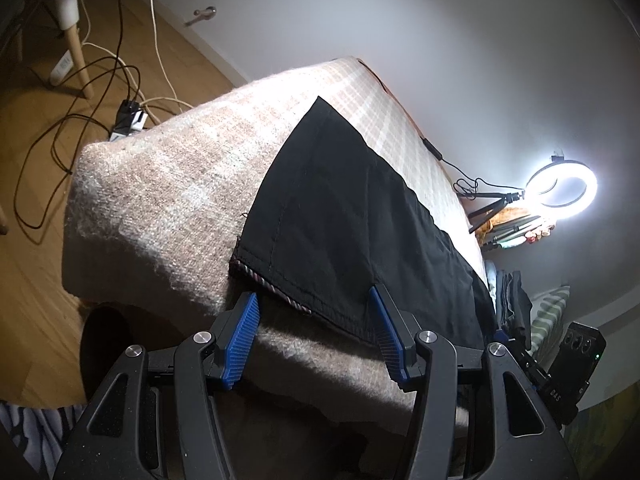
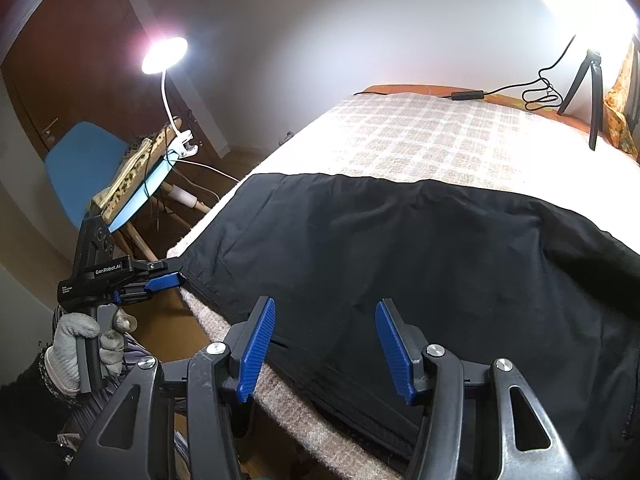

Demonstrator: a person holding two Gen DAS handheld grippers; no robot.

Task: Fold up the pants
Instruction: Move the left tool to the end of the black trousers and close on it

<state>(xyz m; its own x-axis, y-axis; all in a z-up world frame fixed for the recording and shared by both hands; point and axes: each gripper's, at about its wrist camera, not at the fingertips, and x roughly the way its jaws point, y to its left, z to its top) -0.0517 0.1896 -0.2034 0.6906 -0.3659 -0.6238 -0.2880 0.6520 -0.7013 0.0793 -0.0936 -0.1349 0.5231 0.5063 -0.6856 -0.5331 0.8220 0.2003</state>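
Black pants [image 2: 420,264] lay spread flat on a bed [image 2: 420,136] covered by a checked woven blanket, their hem end toward the bed's near corner and one long edge running along the near side of the mattress.

Left claw [image 1: 316,316]: blue ribbed pads spread apart, straddling the hem corner of the pants without pinching it; the stitched hem lay between the open pads. In the right wrist view the same claw [image 2: 176,278] sat at the corner of the garment, carried by a gloved hand [image 2: 80,344].

Right claw [image 2: 326,326]: pads likewise spread, poised over the near edge of the pants further along, nothing gripped.

Handling, as judged: the cloth looked thin, soft and light, creasing readily, so it would drape and sag rather than hold a shape. The doubled, stitched hem and the side seam offered the firmest purchase; a pinch at the hem corner and one along the same edge would probably lift the leg evenly.

Legible writing: "GenRobot.AI" on the left claw's body; "DAS" on the right claw's housing [image 1: 560,384] in the left wrist view.
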